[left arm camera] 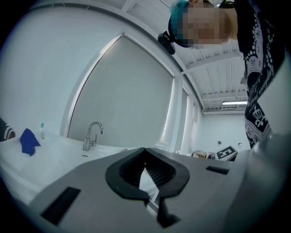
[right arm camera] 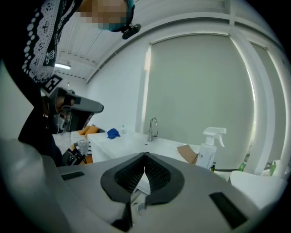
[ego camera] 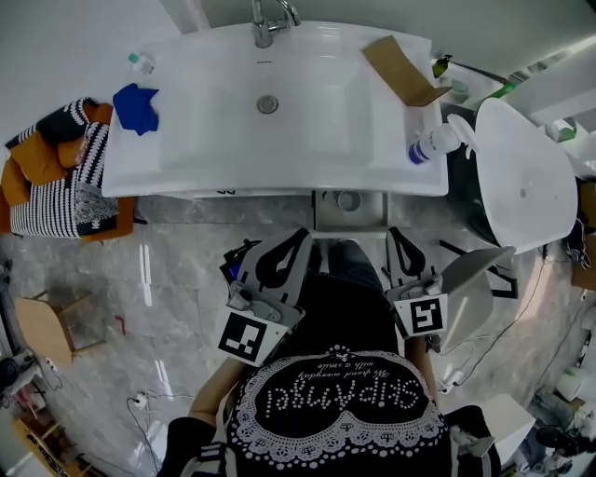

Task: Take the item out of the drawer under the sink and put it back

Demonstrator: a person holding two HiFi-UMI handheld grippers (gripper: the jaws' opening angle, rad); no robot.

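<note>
The white sink (ego camera: 186, 172) runs across the far side, with a faucet (ego camera: 268, 20) and a drain (ego camera: 267, 104). Below its front edge a grey unit (ego camera: 349, 207) shows; I cannot tell whether a drawer there is open or closed, and no item from it is visible. Both grippers are held close to the person's body and point toward the sink. My left gripper (ego camera: 300, 235) (left arm camera: 145, 150) is shut with nothing between its pads. My right gripper (ego camera: 395, 233) (right arm camera: 145, 154) is also shut and empty. Both are well short of the sink front.
On the sink lie a blue cloth (ego camera: 137, 107), a small bottle (ego camera: 140, 63), a cardboard piece (ego camera: 402, 70) and a spray bottle (ego camera: 436, 142). A white rounded object (ego camera: 521, 177) stands at the right. Striped and orange fabric (ego camera: 60, 177) is piled at the left, above a wooden stool (ego camera: 47, 326).
</note>
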